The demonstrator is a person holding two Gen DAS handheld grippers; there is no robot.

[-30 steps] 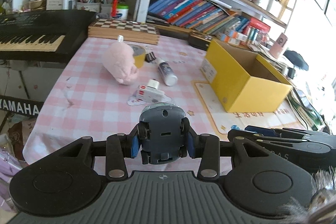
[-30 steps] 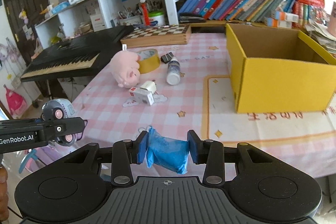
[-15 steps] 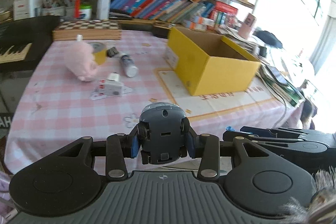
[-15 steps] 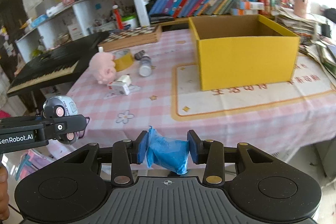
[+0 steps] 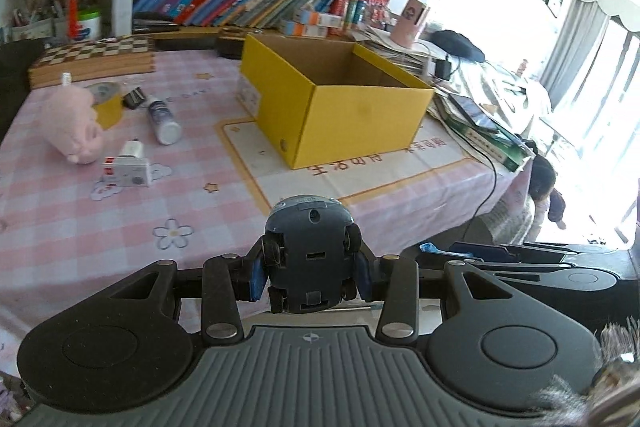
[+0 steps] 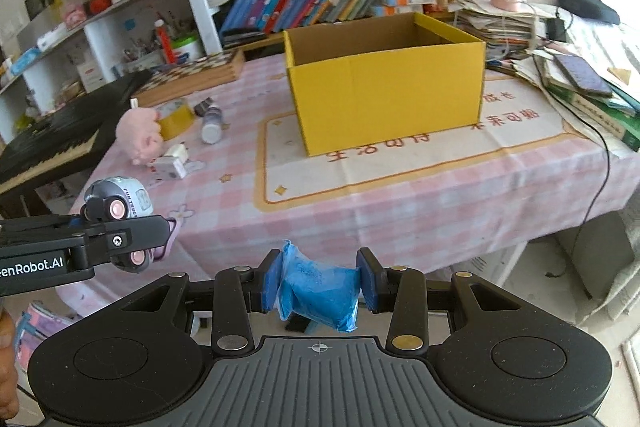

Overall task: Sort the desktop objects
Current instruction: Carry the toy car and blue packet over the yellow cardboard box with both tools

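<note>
Pink-checked counter (image 5: 60, 227) with yellow box (image 5: 360, 123); left hand-held gripper (image 5: 310, 273) pinches toy car (image 5: 310, 247), right hand-held gripper (image 6: 318, 281) pinches blue packet (image 6: 320, 287).

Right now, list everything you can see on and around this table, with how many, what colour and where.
Box: 1, yellow, open, on the mat.
Plush pig: 1, pink, table's left part.
Tape roll: 1, yellow, behind the pig.
Bottle: 1, white, lying beside the tape.
Small carton: 1, white and red, near the pig.
Chessboard: 1, brown chequered, table's far edge.
Keyboard: 1, black, left of the table.
Toy car: 1, grey, in the left gripper.
Packet: 1, blue, in the right gripper.
</note>
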